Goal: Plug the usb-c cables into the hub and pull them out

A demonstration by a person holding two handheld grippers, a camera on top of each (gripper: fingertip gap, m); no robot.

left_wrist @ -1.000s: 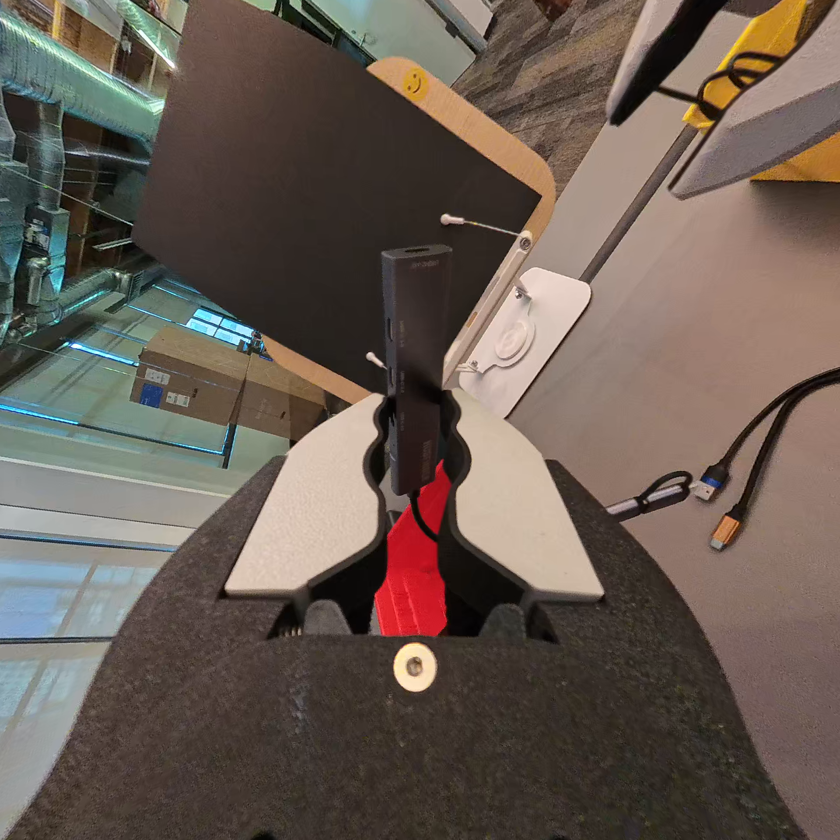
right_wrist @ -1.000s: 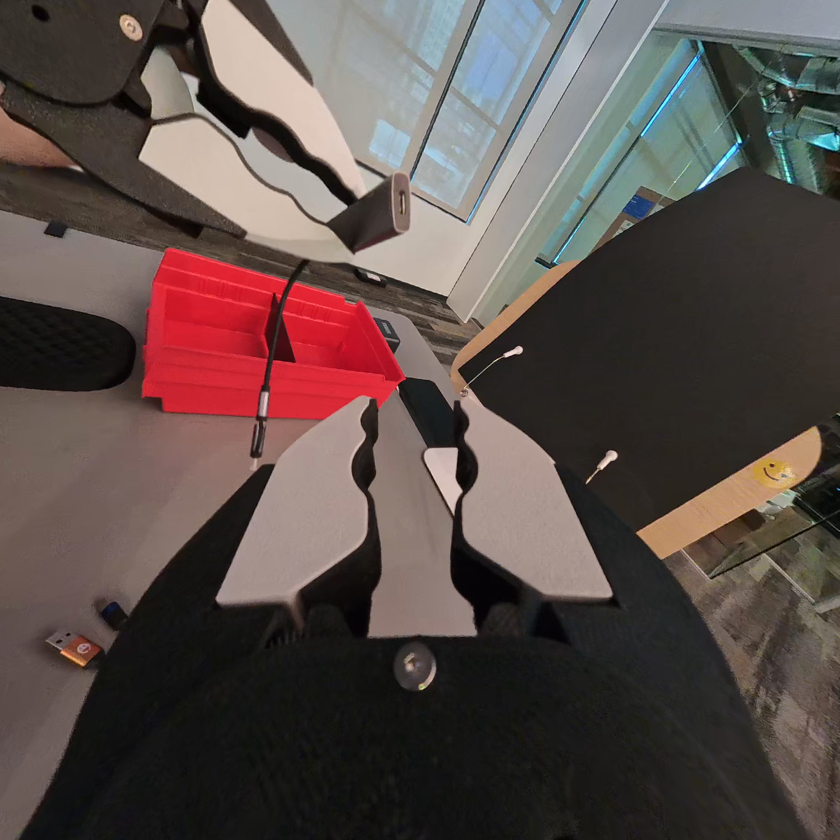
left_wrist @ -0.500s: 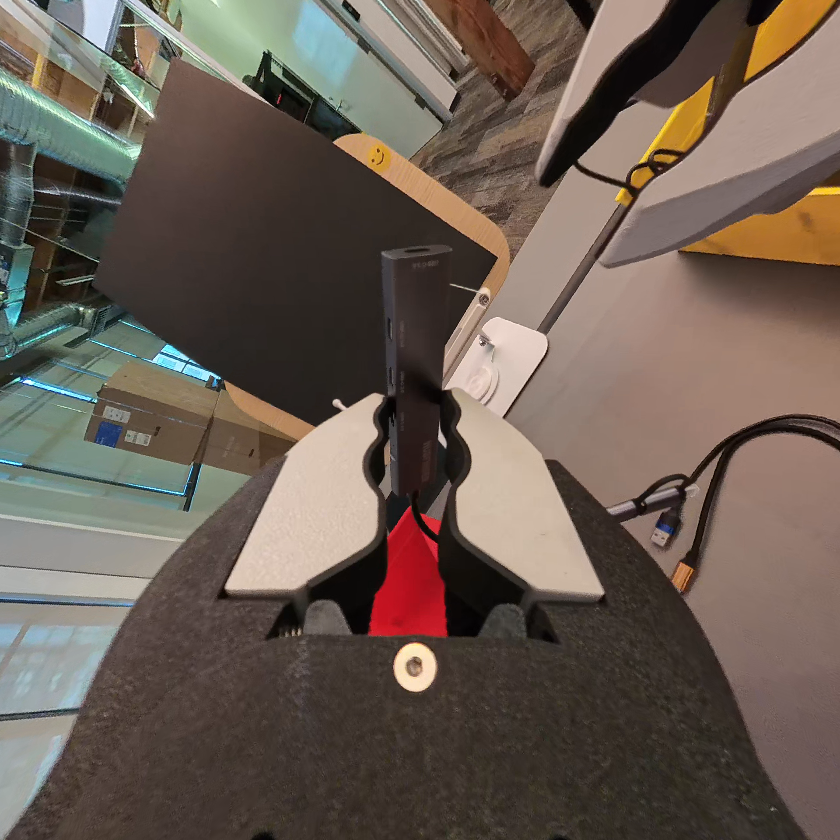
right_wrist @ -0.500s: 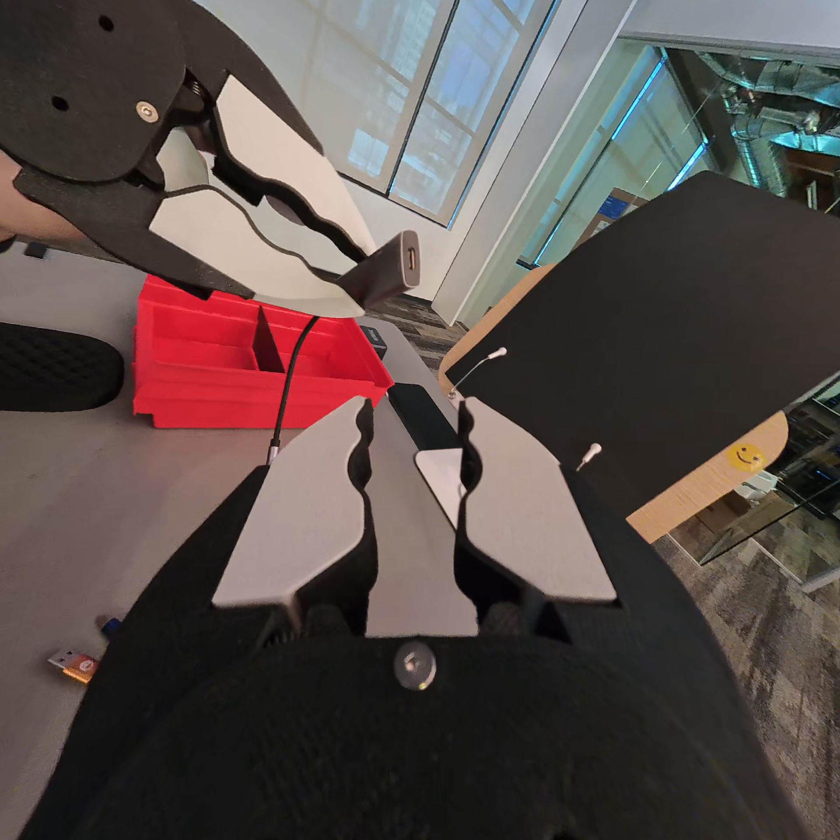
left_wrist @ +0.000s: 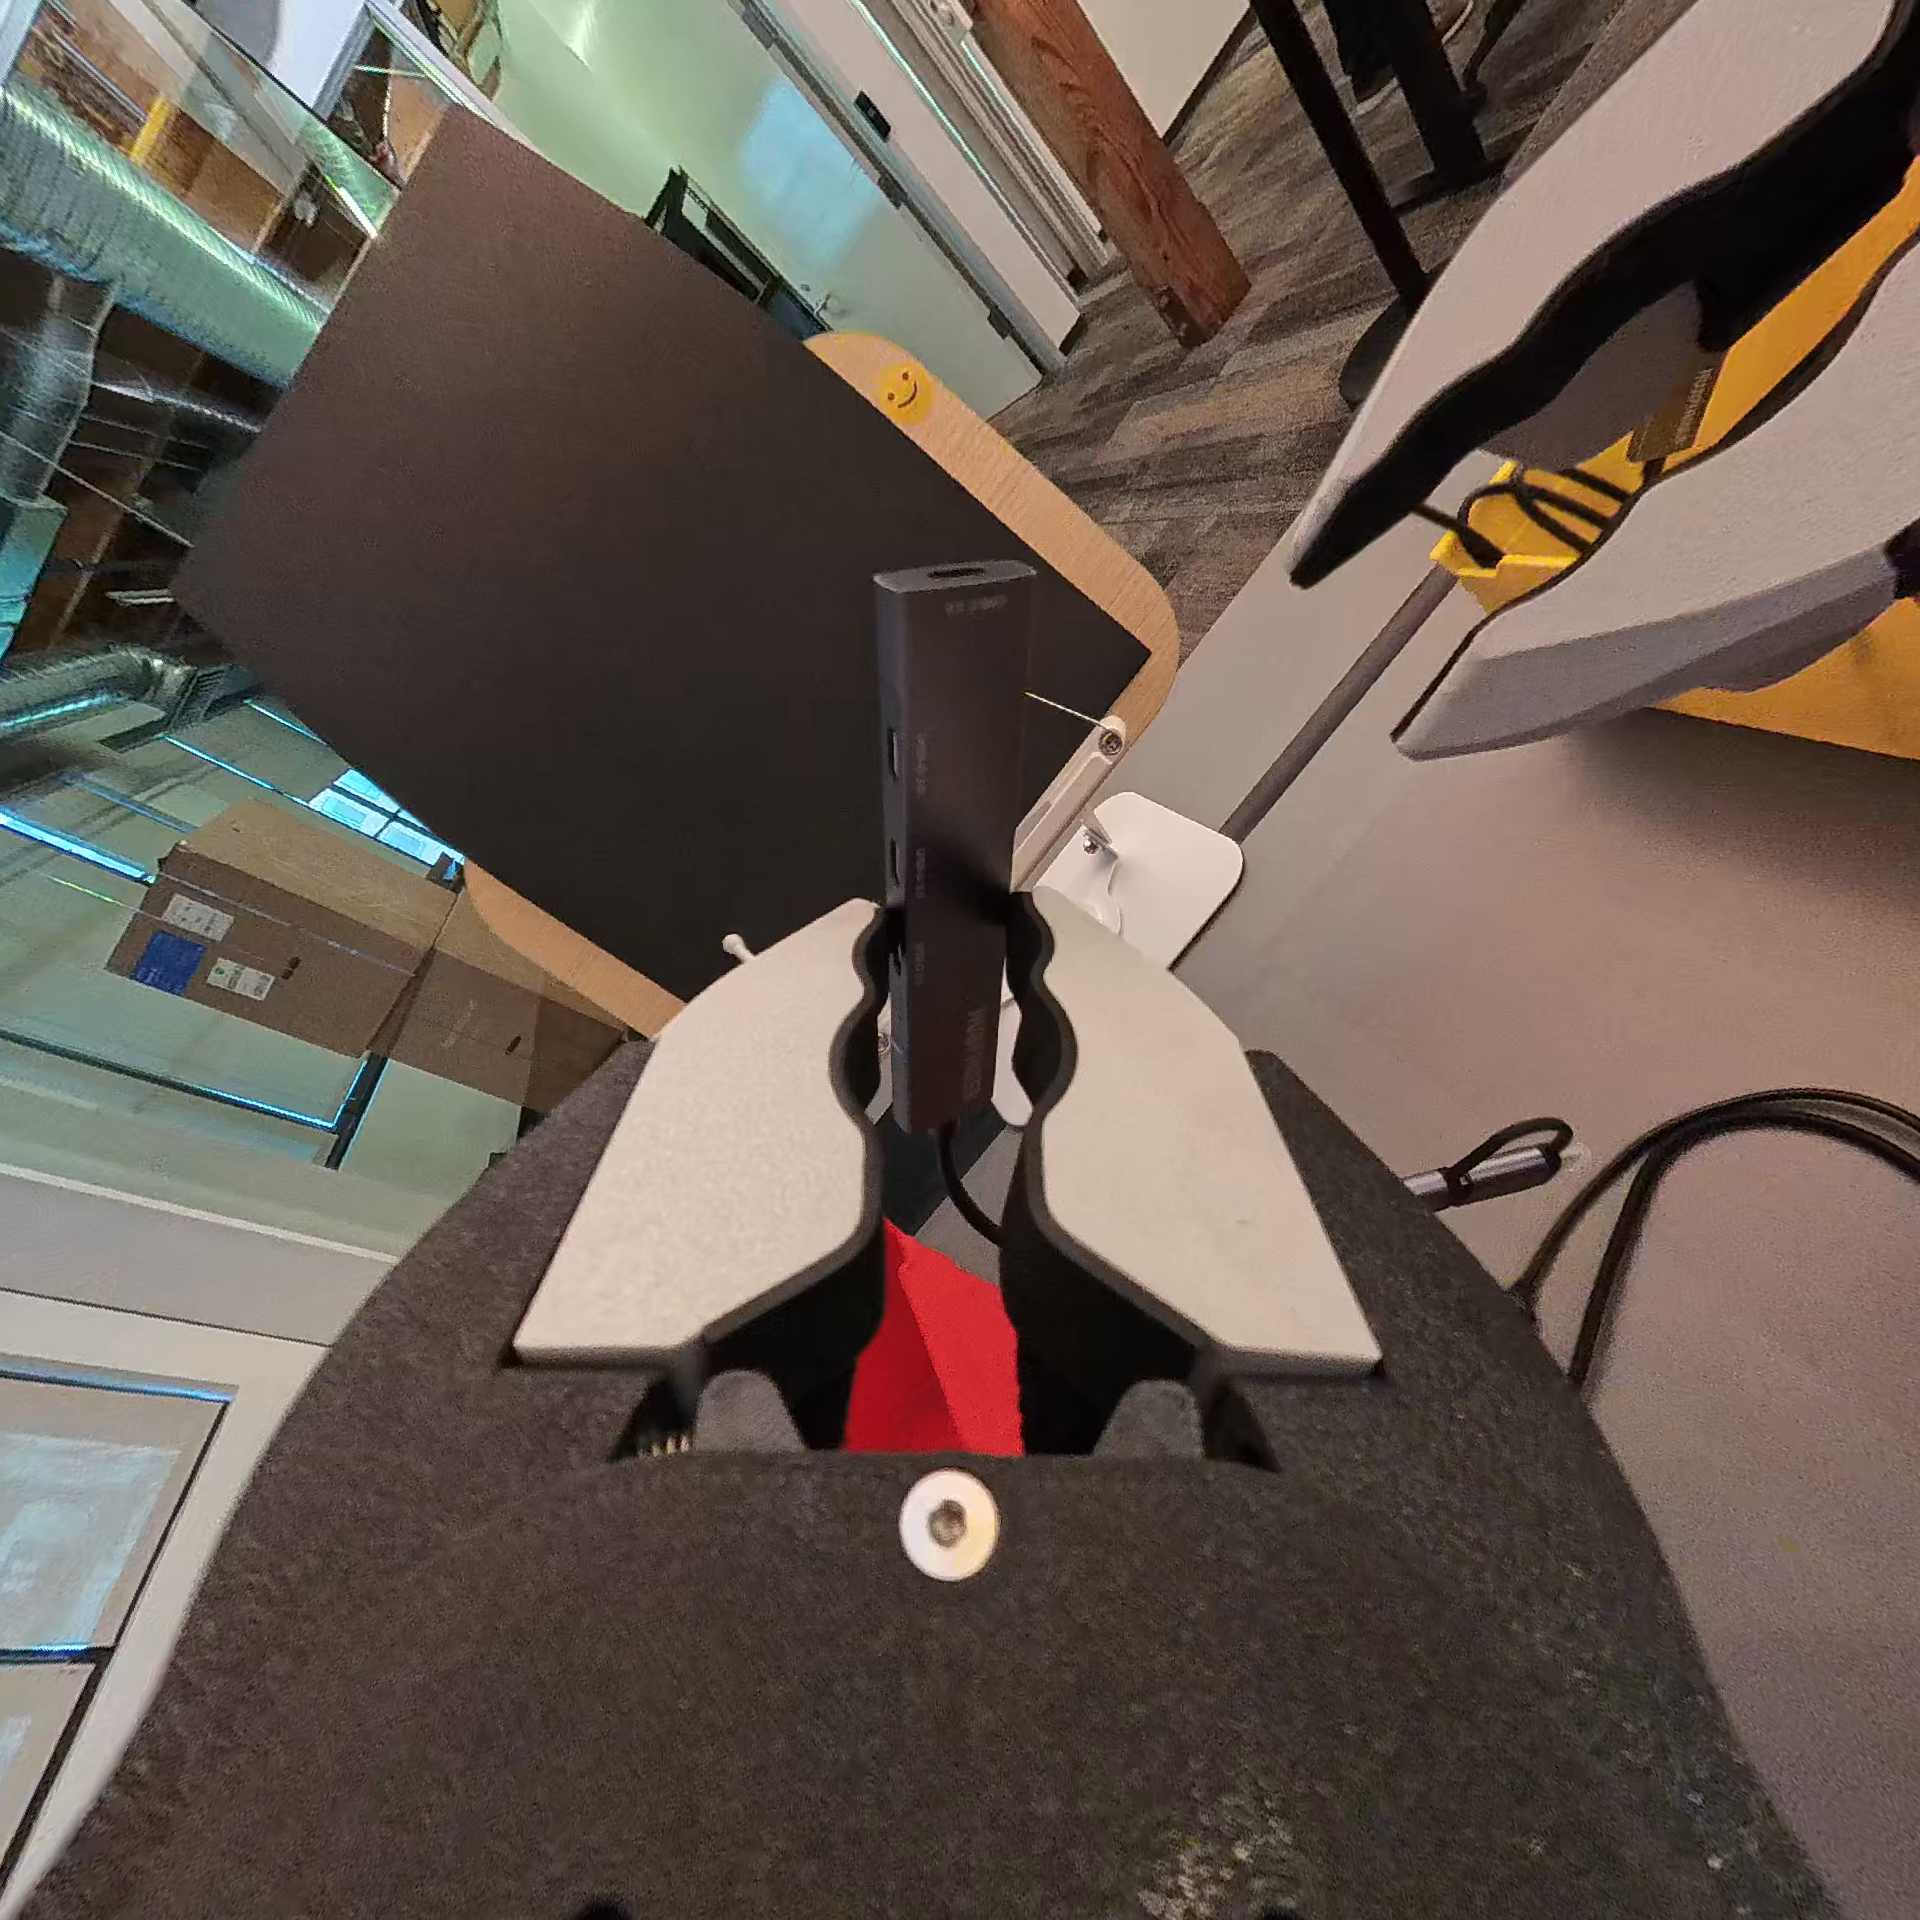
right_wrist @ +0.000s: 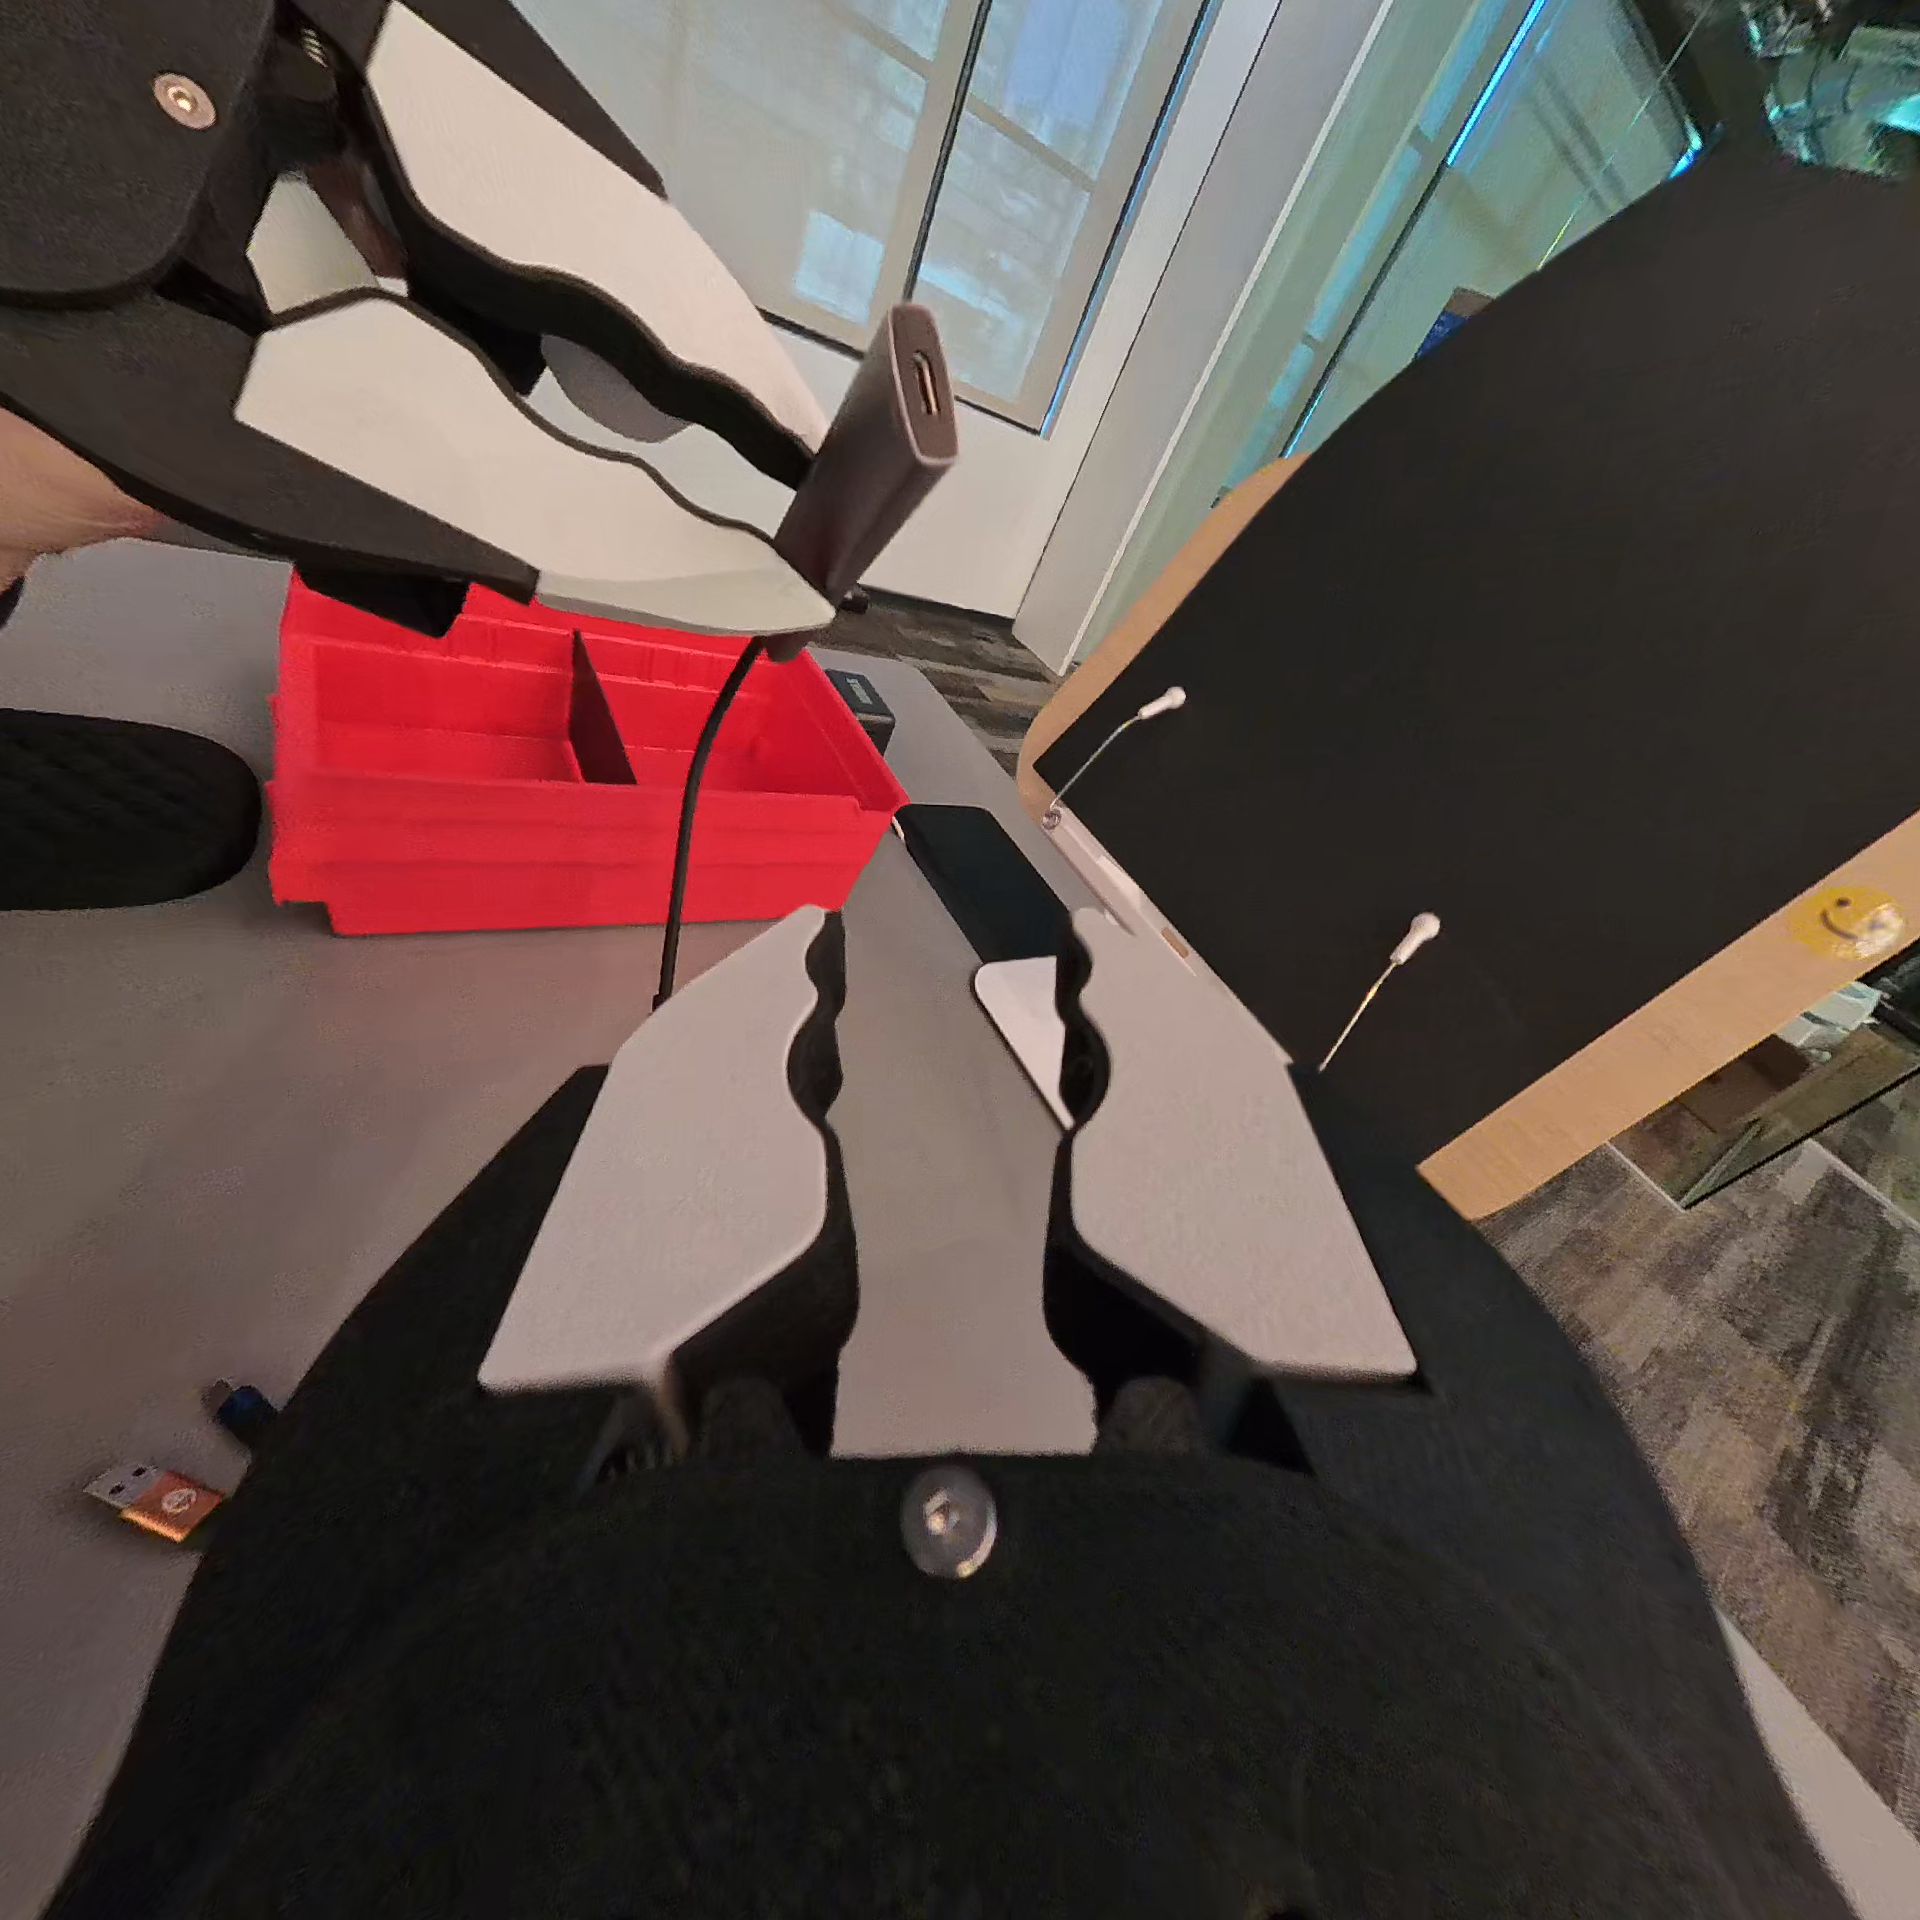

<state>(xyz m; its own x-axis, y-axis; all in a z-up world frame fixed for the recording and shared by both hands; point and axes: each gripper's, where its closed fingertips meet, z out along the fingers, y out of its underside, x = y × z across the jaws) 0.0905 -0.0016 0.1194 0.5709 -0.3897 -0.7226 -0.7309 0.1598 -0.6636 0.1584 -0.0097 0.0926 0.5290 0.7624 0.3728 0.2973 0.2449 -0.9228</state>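
Observation:
My left gripper point(left_wrist: 951, 914) is shut on the dark grey USB hub point(left_wrist: 951, 790). It holds the hub by its lower half, upright above the table, with the end port on top. The right wrist view shows the same grasp at upper left, the hub point(right_wrist: 883, 447) sticking out of the left gripper point(right_wrist: 810, 561) and its black cable point(right_wrist: 696, 779) hanging down. My right gripper point(right_wrist: 945, 925) is open with nothing between its fingers. It also shows at the top right of the left wrist view point(left_wrist: 1351, 655). Loose cable plugs point(left_wrist: 1486, 1169) lie on the grey table point(left_wrist: 1558, 935).
A red divided bin point(right_wrist: 561, 790) stands behind the hub's cable. A black panel on a wooden board point(right_wrist: 1507, 675) rises at the right, with a white base plate point(right_wrist: 1023, 1008) below it. An orange plug point(right_wrist: 156, 1496) and a blue one point(right_wrist: 234, 1397) lie at lower left. A yellow bin point(left_wrist: 1766, 675) sits behind the right gripper. One gripper's finger ends stand about 8 centimetres off the other's. My right gripper's tips are some 25 centimetres from the orange plug point(right_wrist: 156, 1496).
My right gripper's fingers have spread a little wider and stay empty. The two grippers have come closer together. The hub stays gripped in the left gripper, its end port turned more toward the right gripper.

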